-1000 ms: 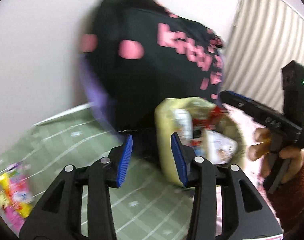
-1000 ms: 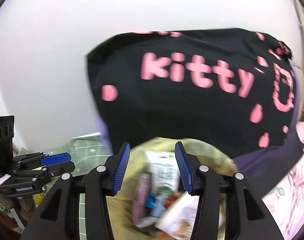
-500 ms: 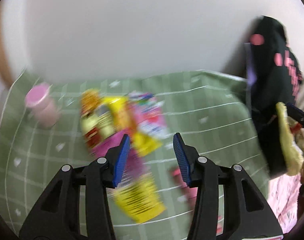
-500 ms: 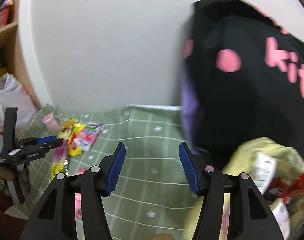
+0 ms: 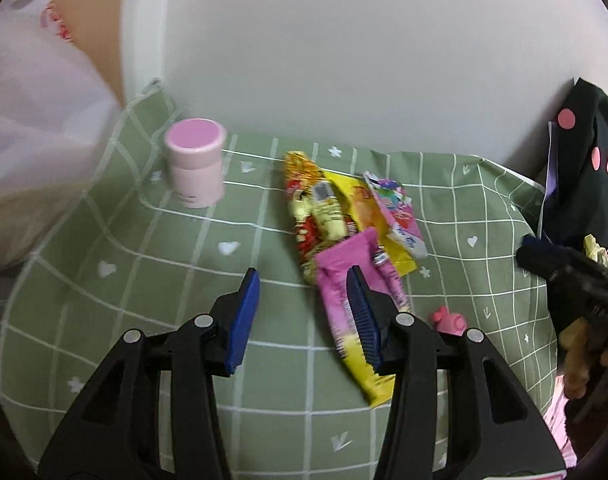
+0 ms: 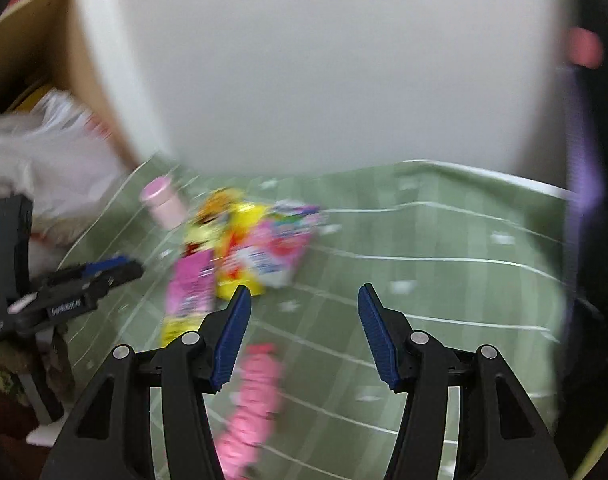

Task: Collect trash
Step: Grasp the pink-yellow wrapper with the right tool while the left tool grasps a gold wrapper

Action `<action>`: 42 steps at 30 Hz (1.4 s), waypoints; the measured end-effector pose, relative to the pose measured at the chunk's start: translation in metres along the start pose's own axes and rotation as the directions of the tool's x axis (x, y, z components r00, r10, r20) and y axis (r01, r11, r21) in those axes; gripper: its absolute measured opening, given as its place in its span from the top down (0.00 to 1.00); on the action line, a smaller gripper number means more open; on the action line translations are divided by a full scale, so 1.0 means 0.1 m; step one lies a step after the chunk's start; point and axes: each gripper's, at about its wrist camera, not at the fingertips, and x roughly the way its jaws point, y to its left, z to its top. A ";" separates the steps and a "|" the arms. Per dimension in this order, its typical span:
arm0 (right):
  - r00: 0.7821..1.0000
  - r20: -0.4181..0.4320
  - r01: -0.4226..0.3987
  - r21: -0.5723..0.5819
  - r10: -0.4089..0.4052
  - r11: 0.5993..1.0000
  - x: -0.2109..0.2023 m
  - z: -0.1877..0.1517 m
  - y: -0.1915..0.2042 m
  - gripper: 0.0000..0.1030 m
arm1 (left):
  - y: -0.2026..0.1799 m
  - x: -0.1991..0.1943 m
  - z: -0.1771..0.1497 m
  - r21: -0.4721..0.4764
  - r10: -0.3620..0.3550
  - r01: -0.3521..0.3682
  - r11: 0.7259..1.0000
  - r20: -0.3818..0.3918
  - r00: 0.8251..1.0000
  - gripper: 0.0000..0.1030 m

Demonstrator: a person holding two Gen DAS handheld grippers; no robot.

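1. Across the middle of the left wrist view, the trash lies in an overlapping heap on the green checked tablecloth [image 5: 176, 280]: a yellow-and-red snack wrapper [image 5: 316, 208], a yellow packet [image 5: 356, 216] under it, a pink-and-white sachet [image 5: 396, 212] on top at the right, and a pink-and-yellow wrapper [image 5: 352, 300] reaching toward lower centre; because they overlap, a pinch on one may drag or scatter the rest.
2. Left gripper [image 5: 304, 312] has its fingers wide and empty, the right-hand finger standing over the pink-and-yellow wrapper; flat film on soft cloth could slip out, or the fingers could nip the cloth and pull everything askew.
3. Right gripper [image 6: 302, 336] is likewise wide and holding nothing, over bare cloth with a blurred pink piece [image 6: 252, 404] low in its frame; that view is smeared, so a grab made now risks missing.
4. Small pink scrap [image 5: 448, 320] sits apart at right of the heap, easily overlooked.
5. Pink lidded jar [image 5: 196, 160] at upper left stands upright near the wrappers; a careless sweep might topple it, and it may not be trash at all.
6. Both grippers point toward the same pile, so they could collide.
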 end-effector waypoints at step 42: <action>0.992 -0.102 0.089 0.169 -0.072 0.982 -0.21 -0.38 -0.33 0.94 | -0.05 1.09 0.72 -0.022 -0.117 0.115 0.993 -0.148 0.982 0.85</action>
